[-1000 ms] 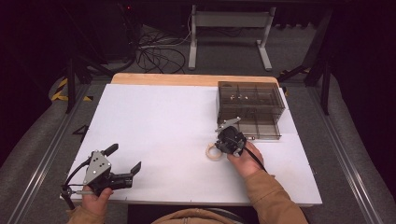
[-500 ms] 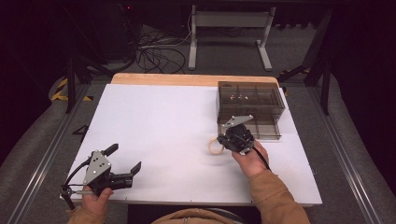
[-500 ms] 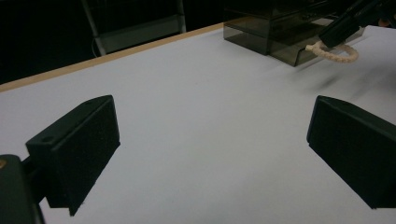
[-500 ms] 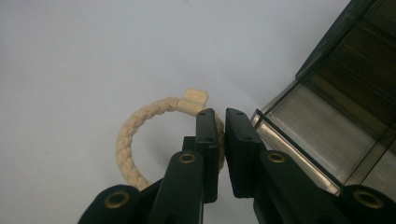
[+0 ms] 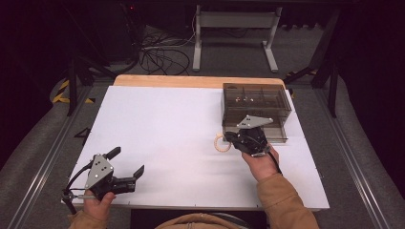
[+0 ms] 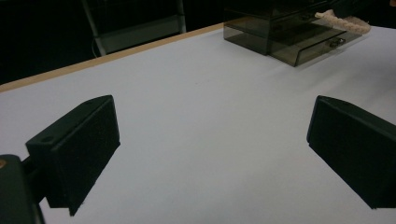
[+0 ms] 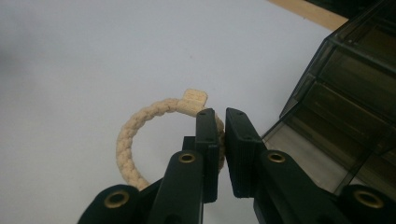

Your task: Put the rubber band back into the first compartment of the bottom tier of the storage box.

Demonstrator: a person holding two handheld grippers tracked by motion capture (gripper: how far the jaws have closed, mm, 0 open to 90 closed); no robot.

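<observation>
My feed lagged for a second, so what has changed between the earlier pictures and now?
The right tongs, shut on the braided rope ring, have carried it up and away from the person, toward the smoky drawer box with its bottom drawer pulled out. In the right gripper view the ring hangs clear of the table. The left tongs stayed open and in place near the front edge; the box did not move.
</observation>
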